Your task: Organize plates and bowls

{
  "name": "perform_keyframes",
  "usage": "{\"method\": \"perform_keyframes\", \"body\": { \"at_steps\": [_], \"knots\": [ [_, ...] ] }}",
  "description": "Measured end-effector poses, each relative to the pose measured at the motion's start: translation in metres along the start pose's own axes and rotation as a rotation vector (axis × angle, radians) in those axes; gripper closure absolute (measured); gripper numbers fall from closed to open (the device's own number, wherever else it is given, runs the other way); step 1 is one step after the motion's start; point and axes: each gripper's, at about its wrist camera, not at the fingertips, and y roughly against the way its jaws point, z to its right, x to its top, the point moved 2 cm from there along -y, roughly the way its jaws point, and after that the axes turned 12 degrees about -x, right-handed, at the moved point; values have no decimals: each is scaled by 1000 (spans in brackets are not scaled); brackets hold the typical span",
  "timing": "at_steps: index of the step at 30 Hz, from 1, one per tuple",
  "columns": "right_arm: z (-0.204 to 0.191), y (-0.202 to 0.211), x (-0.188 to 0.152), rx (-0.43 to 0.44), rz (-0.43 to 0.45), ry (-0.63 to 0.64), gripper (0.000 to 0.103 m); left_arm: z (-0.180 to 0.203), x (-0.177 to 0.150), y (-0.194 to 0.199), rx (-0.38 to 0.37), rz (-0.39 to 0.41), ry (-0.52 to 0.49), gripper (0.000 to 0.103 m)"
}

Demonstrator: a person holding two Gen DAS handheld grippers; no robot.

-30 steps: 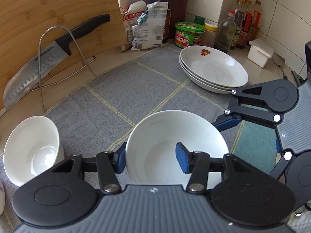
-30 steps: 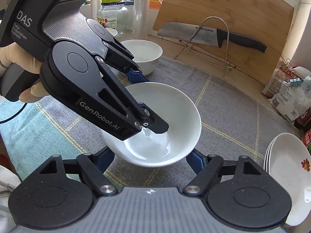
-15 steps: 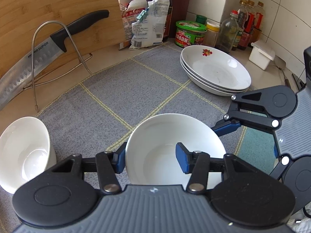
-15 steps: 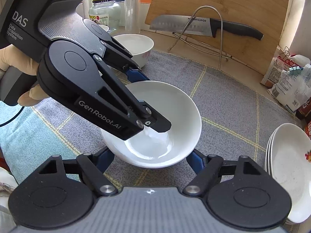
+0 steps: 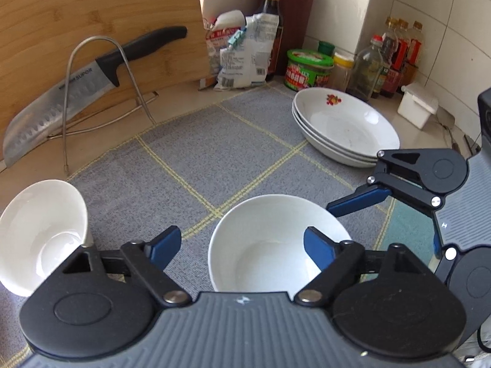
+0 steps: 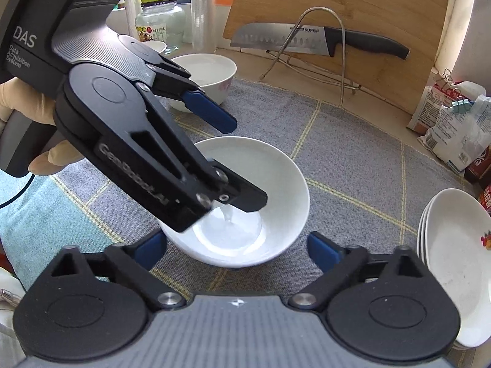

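**Operator:** Resting on the grey mat (image 5: 214,153), where is the white bowl (image 5: 270,245)?

**Technician:** Between both tongs. Left gripper (image 5: 242,242) and right gripper (image 6: 236,253) have jaws opening, pads clear of its wall.

**Operator:** Handling?

**Technician:** Likely rigid, glazed, slippery, breakable. Grip across the rim; the plate stack (image 5: 343,125) lies beyond, rightward.

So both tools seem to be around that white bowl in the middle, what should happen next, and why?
Probably lift both tools clear. The left tool and right tool are opening and no longer press the white bowl, which rests on the grey mat. The other bowl could follow.
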Motion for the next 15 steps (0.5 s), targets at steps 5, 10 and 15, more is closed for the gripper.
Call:
{"method": "perform_keyframes", "body": {
  "at_steps": [5, 10, 15],
  "knots": [
    [11, 11, -2, 2, -11, -47, 0, -1, -3, 30, 63, 101, 28, 6],
    [17, 22, 1, 1, -4, -61, 0, -4, -13, 61, 199, 198, 75, 3],
    [22, 22, 16, -12, 0, -77, 0, -15, -31, 78, 403, 232, 130, 3]
  ]
}}
